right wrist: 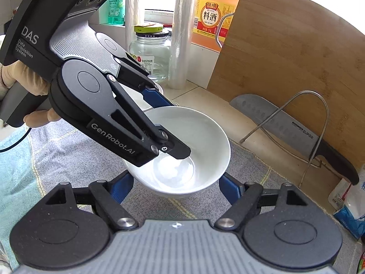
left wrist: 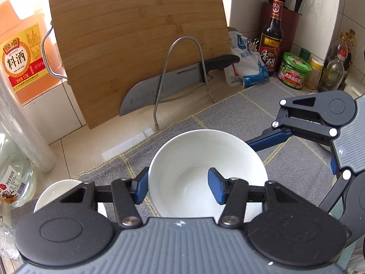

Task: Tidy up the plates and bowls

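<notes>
A white bowl (left wrist: 200, 159) hangs just above the grey checked mat (left wrist: 251, 114). My left gripper (left wrist: 178, 188) is shut on the bowl's near-left wall, one blue pad outside and one inside. In the right wrist view the left gripper (right wrist: 176, 129) reaches into the bowl (right wrist: 200, 137) from the upper left. My right gripper (right wrist: 176, 186) is shut on the bowl's lower body, a pad against each side. One of its fingers (left wrist: 269, 140) shows at the bowl's right edge. A small white dish (left wrist: 57, 194) lies on the mat at the lower left.
A bamboo cutting board (left wrist: 136, 45) leans on the wall, with a knife (left wrist: 164, 84) in a wire rack before it. A cooking wine jug (left wrist: 22, 57), a cling film roll (left wrist: 22, 125) and a glass jar (right wrist: 150, 52) stand left. Sauce bottles (left wrist: 271, 41) and jars crowd the back right.
</notes>
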Action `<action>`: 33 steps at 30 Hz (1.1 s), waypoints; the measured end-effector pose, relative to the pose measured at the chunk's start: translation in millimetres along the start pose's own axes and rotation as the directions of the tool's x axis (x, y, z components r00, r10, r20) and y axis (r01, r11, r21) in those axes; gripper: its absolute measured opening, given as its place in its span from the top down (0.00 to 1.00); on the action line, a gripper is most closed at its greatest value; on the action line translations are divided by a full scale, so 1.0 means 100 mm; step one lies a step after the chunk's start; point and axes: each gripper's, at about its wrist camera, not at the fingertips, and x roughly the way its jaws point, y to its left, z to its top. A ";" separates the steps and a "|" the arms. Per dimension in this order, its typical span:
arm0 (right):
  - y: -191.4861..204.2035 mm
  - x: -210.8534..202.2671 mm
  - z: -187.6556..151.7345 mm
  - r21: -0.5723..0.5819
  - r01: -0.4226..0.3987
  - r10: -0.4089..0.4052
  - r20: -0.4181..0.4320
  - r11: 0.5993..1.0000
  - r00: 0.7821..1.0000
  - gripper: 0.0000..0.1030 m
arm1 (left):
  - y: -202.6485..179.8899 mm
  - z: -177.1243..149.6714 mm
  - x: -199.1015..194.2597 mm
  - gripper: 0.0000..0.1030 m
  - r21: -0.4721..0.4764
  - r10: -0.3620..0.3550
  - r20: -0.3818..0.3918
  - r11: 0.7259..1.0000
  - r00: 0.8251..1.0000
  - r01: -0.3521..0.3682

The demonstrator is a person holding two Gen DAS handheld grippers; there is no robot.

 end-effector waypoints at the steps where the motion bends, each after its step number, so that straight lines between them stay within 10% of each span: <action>1: 0.01 -0.04 -0.01 0.002 0.000 0.000 0.002 1.000 1.000 0.17 | -0.04 0.00 -0.03 0.48 0.004 0.001 0.004 1.000 1.000 -0.001; 33: 0.30 -0.97 -0.61 0.024 -0.017 0.018 -0.011 1.000 1.000 0.17 | -1.10 -0.33 -0.72 0.48 0.020 -0.022 0.015 1.000 1.000 0.022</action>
